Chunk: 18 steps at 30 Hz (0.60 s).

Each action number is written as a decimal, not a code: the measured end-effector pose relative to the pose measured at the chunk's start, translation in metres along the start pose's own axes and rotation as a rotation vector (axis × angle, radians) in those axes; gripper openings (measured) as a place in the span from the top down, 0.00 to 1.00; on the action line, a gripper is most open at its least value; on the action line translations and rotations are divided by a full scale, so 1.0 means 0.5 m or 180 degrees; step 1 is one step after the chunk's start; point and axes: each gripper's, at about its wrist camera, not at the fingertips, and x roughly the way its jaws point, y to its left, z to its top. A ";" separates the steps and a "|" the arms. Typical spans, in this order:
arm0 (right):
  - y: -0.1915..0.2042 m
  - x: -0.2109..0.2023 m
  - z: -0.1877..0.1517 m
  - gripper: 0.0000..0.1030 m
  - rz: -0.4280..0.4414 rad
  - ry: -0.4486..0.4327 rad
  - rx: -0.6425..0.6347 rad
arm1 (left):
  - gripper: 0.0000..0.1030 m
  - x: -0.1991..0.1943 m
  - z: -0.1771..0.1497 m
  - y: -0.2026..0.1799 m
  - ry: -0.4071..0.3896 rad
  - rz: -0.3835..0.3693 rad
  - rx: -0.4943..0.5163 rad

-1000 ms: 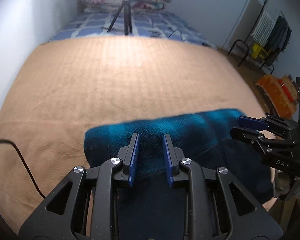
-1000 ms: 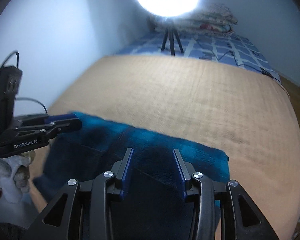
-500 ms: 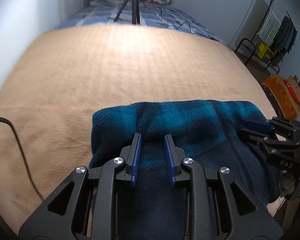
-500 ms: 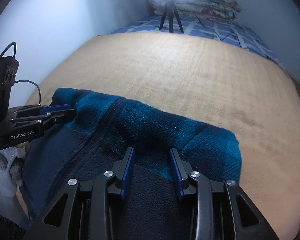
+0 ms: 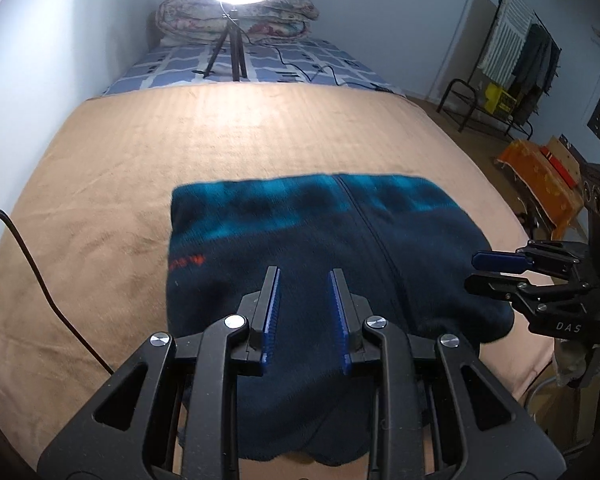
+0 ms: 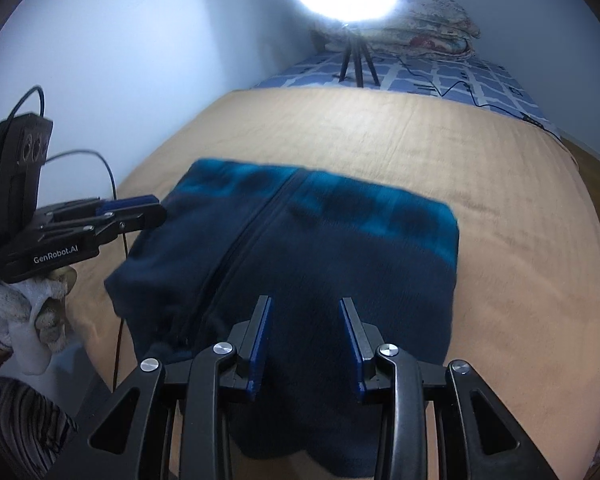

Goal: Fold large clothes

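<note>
While the dark navy fleece jacket with a teal band (image 5: 320, 248) lies folded on the tan blanket (image 5: 140, 152), the left wrist view looks over it from the near side. The left gripper (image 5: 305, 280) hovers above the dark part of the jacket with its two blue-padded fingers parted and nothing between them. The far edge of the jacket, the teal one, runs almost straight across the blanket, and a zipper line goes from it toward the camera. The left edge has a small orange mark on it. The near edge hangs a little over the border of the blanket. To the right, the right gripper (image 5: 474, 270) is seen from the side at the right edge of the jacket, its fingers a little apart with no cloth in them. Beyond the teal edge, much bare blanket reaches to the white ring light on a black tripod (image 5: 236, 20). A black cable (image 5: 48, 300) crosses the blanket on the left.

From the right wrist view, the right gripper (image 6: 306, 308) has its jaws wide apart above the navy cloth (image 6: 340, 260), holding nothing. The left gripper (image 6: 156, 206) is at the left edge of the jacket, jaws slightly apart and empty. On the right side, bare blanket (image 6: 520, 240) lies wide open next to the jacket.
</note>
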 end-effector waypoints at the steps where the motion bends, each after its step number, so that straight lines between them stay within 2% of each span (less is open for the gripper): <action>1: 0.003 0.004 -0.006 0.67 -0.0003 0.0021 0.0001 | 0.75 0.002 -0.005 -0.002 0.0011 0.0006 0.0016; 7: 0.001 0.026 -0.016 0.67 -0.0022 0.0116 0.0027 | 0.75 0.027 -0.025 0.013 0.0127 0.0007 -0.0008; 11: 0.002 0.046 -0.030 0.67 -0.0045 0.0192 0.0008 | 0.75 0.065 -0.057 0.031 0.0319 -0.0024 -0.0102; 18: -0.007 0.086 -0.058 0.67 -0.0017 0.0258 0.0078 | 0.75 0.102 -0.086 0.033 0.0327 -0.0081 -0.0145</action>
